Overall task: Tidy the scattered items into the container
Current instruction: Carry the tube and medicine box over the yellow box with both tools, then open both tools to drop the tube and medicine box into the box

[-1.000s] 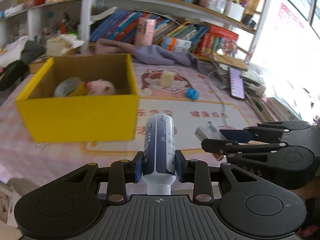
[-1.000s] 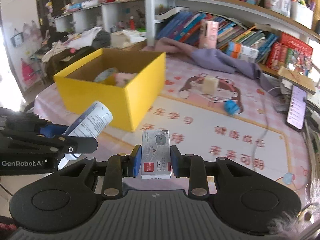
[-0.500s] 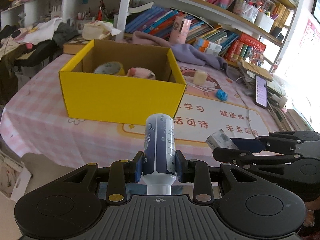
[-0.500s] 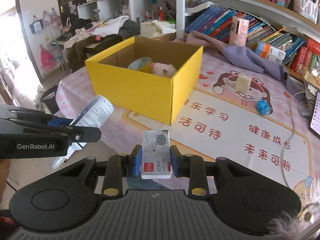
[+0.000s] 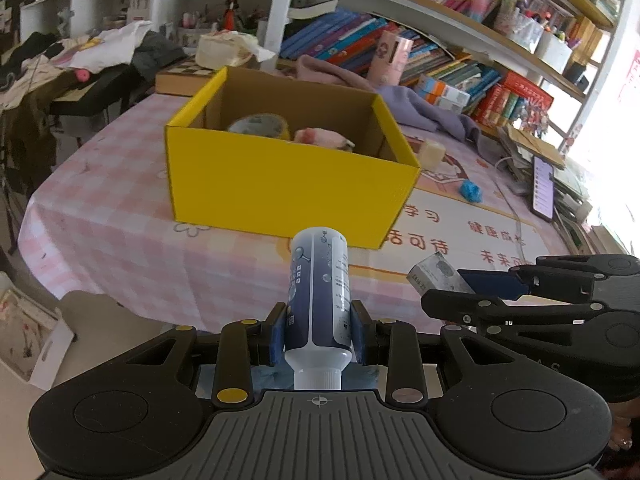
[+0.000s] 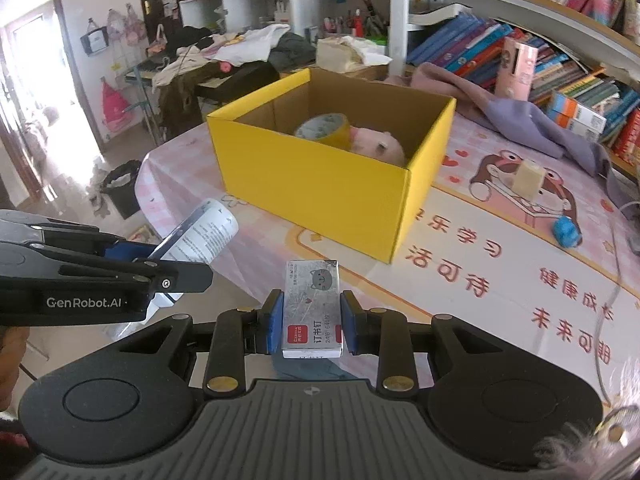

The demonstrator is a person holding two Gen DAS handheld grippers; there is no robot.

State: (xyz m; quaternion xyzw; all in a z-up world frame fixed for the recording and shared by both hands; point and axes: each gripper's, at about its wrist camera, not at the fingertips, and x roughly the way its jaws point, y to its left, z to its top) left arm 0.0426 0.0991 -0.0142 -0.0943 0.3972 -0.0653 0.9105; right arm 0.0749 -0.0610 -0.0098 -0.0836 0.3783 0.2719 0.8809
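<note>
Where the left wrist view begins, the left gripper is clamped on a blue-and-white bottle, cap toward the camera, base pointing at the box. To its right in that view the right gripper appears side-on, a corner of its load showing.

Right wrist view, nearest: the right gripper is clamped on a small grey staple box printed with a cat face and a red label, detail the other view does not give. At left, the left gripper is seen from the side with the bottle tilted, its white printed back showing.

Both held items hang off the near edge of the surface, which carries a pink checked cloth and a cartoon mat with red characters.

Middle distance: yellow cardboard box, open-topped, standing on the surface. Inside: a roll of tape and a pink plush toy, touching each other; the right wrist view shows more of them.

Beyond the box, loose on the mat: a pale block and a small blue item, near each other. A phone lies at the right edge, seen only by the left wrist camera.

Farthest: purple cloth and bookshelves.
</note>
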